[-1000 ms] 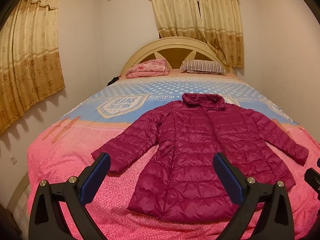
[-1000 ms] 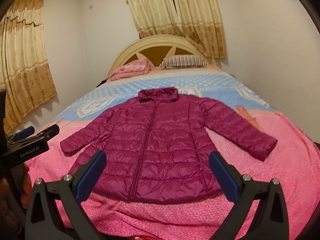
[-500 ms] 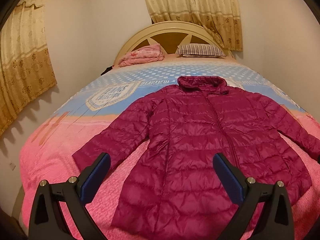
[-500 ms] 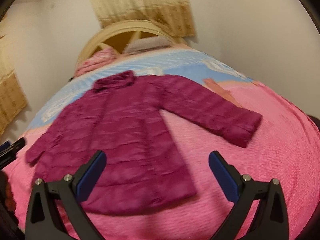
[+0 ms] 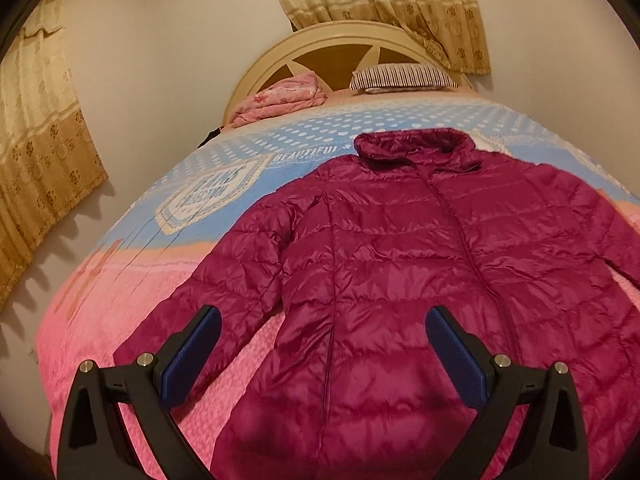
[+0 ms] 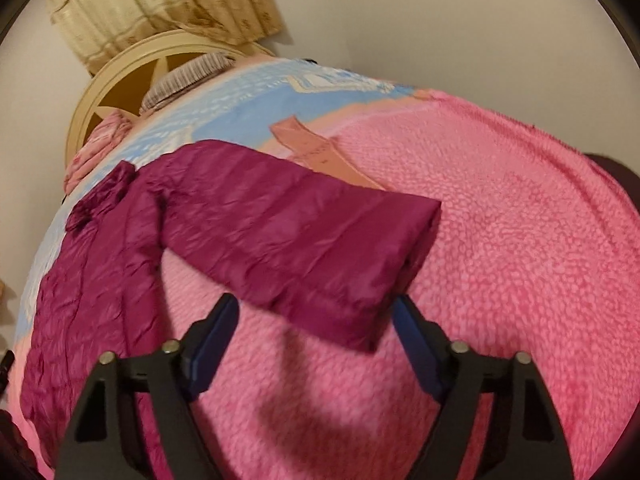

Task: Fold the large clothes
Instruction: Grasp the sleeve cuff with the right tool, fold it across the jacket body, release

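The magenta puffer jacket [image 5: 420, 280] lies flat, front up, on the bed [image 5: 100, 312]; both tools gape empty, the right tool [image 6: 314, 344] low-centre at the sleeve cuff [image 6: 384, 280], the left tool [image 5: 320, 356] above the hem, so each should pinch all padded layers squarely.

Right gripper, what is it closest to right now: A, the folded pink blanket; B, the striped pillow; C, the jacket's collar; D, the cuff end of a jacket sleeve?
D: the right gripper hangs open just short of the sleeve cuff of the jacket, which lies flat on the bed.
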`<state>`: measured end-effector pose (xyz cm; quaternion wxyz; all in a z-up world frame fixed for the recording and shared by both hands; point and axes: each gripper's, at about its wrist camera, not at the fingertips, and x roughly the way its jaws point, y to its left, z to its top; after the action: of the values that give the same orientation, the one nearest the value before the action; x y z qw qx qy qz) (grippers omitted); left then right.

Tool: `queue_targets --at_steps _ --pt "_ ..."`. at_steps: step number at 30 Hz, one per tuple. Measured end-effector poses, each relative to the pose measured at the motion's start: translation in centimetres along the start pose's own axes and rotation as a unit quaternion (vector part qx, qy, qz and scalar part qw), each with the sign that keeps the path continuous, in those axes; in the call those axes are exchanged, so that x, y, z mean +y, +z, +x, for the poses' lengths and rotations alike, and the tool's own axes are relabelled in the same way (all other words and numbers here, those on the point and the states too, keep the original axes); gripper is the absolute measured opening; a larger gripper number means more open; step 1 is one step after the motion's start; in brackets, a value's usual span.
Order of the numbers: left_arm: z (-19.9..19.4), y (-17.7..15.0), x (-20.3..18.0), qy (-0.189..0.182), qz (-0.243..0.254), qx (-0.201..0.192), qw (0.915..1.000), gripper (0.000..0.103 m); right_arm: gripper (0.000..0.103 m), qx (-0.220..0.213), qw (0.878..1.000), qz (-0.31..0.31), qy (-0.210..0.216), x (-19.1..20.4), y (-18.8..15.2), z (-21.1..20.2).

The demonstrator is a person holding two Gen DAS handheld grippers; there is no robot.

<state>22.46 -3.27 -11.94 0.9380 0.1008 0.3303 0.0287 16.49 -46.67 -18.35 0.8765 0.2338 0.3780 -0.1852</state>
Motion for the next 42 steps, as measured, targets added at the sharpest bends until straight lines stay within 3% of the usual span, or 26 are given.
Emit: queue_targets --at_steps 3,7,14,21,29,38,42 --pt "1.3 0.5 -0.1 0.003 0.003 0.01 0.9999 0.102 0.074 0.014 1.0 -0.006 -0.005 -0.3 0.8 1.2" --pt "2.3 1.0 0.0 -0.006 0.004 0.017 0.9998 0.102 0.043 0.038 0.999 -0.023 0.007 -0.2 1.2 2.8" --pt "3.8 1.3 0.8 -0.008 -0.001 0.026 0.9996 0.102 0.022 0.038 0.997 -0.065 0.003 0.4 2.7 2.8" --pt "5.1 1.9 1.9 0.002 0.001 0.026 0.9996 0.102 0.02 0.008 0.992 -0.124 0.006 4.7 5.1 2.5" --pt "6.8 2.5 3.8 0.004 0.0 0.047 0.9989 0.102 0.018 -0.028 0.976 -0.214 0.037 13.9 6.9 2.2" --pt "7.8 2.5 6.4 0.023 0.003 0.056 0.9982 0.102 0.018 -0.044 0.945 -0.316 0.076 24.6 4.4 3.8" --pt "8.3 2.7 7.5 0.034 0.002 0.062 0.9975 0.102 0.018 -0.037 0.938 -0.333 0.091 27.6 3.0 5.3"
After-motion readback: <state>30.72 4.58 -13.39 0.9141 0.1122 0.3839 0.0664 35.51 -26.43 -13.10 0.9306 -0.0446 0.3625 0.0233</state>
